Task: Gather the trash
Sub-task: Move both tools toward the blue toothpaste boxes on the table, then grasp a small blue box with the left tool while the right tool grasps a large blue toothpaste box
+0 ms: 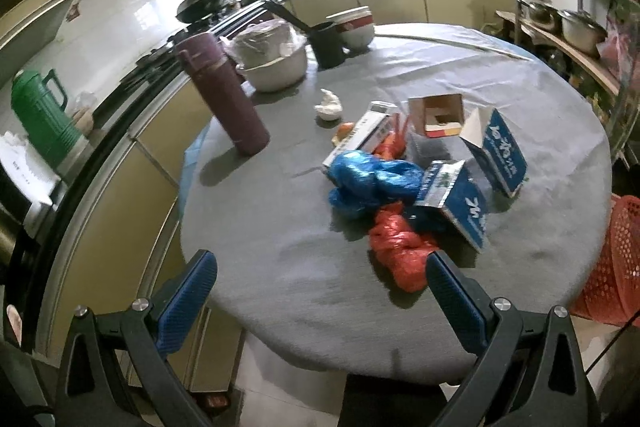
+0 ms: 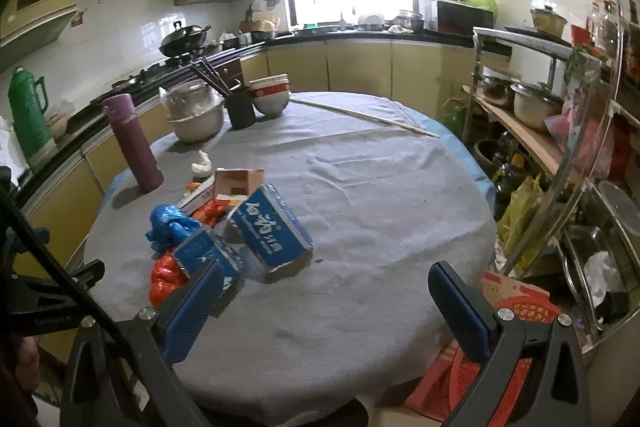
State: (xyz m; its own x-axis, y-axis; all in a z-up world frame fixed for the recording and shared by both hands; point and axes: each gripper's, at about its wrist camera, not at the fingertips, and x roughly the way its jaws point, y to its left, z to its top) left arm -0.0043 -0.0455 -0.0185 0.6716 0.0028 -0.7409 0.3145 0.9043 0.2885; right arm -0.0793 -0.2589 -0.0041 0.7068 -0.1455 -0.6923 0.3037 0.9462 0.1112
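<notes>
Kitchen, round cloth-covered counter (image 1: 280,227): trash heaped at centre.

My left tongs (image 1: 320,291) and right tongs (image 2: 324,299) both hang released, empty, at the near edge, so I judge no grasp begun. Outward: red bag (image 1: 400,251), blue bag (image 1: 372,183), blue cartons (image 2: 272,231), open box (image 1: 436,115), bunched for gathering; the red basket (image 1: 612,259) beside the counter likely receives them.
</notes>
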